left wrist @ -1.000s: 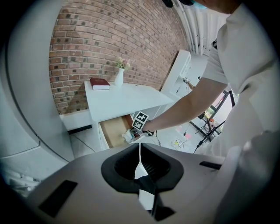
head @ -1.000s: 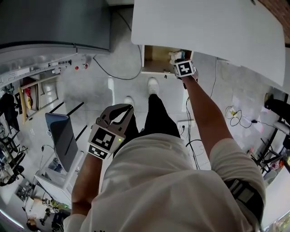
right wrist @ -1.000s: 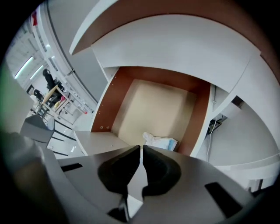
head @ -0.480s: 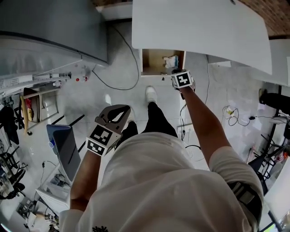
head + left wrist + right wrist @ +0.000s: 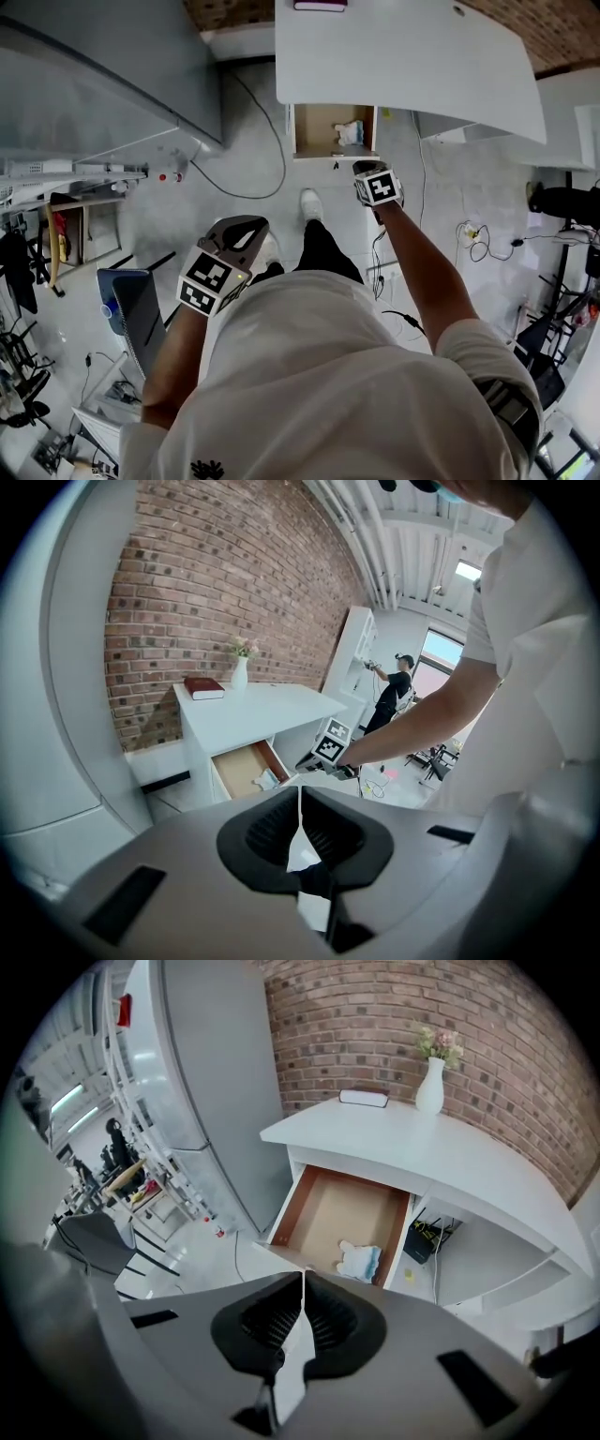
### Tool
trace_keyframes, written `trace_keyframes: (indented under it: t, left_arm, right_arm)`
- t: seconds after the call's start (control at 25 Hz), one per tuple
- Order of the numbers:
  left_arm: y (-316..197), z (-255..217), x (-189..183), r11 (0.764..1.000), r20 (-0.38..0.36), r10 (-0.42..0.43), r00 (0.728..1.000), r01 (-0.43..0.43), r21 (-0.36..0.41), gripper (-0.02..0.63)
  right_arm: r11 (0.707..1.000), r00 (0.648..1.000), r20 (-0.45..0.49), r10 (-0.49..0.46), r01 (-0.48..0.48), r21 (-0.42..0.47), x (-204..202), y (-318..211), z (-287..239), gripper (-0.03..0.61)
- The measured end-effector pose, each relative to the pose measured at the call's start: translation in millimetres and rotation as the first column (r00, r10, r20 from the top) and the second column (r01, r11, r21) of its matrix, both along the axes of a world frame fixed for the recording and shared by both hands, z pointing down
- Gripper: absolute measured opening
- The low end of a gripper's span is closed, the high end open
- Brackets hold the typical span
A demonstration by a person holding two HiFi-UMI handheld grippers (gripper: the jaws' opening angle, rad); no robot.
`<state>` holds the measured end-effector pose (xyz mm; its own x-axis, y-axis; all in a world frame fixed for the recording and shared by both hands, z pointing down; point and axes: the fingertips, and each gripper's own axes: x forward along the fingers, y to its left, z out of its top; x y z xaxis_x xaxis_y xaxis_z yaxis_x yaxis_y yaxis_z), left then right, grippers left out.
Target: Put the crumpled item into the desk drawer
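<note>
The crumpled item (image 5: 359,1261) lies inside the open drawer (image 5: 328,1208) of the table (image 5: 403,1152), toward the drawer's 5 o'clock corner in the right gripper view, so the placing looks done. The right tongs (image 5: 303,1277) and left tongs (image 5: 300,794) are both closed on nothing. The likely remaining move is pushing the drawer front shut.

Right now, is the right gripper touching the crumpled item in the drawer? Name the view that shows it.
Apart. The right gripper view shows the right gripper, jaws shut and empty, short of the drawer, while the crumpled item lies inside.
</note>
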<state>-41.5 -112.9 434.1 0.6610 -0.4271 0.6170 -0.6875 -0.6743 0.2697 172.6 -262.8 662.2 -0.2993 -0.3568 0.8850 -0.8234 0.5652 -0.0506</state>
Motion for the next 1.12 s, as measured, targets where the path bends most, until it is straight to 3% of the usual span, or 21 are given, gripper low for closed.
trace_keyframes:
  t: [0.6, 1.12]
  left_arm:
    - [59.2, -12.0, -32.2, 0.998, -0.018, 0.044, 0.999, -0.042, 0.056, 0.029]
    - [92.6, -10.6, -52.8, 0.991, -0.028, 0.110, 0.994, -0.107, 0.076, 0.029]
  right_arm:
    - [0.998, 0.997, 0.074, 0.017, -0.022, 0.065, -34.3, 112.2, -65.7, 0.034]
    - [0.994, 0.992, 0.130, 0.001, -0.016, 0.113, -71.3, 171.8, -105.2, 0.034]
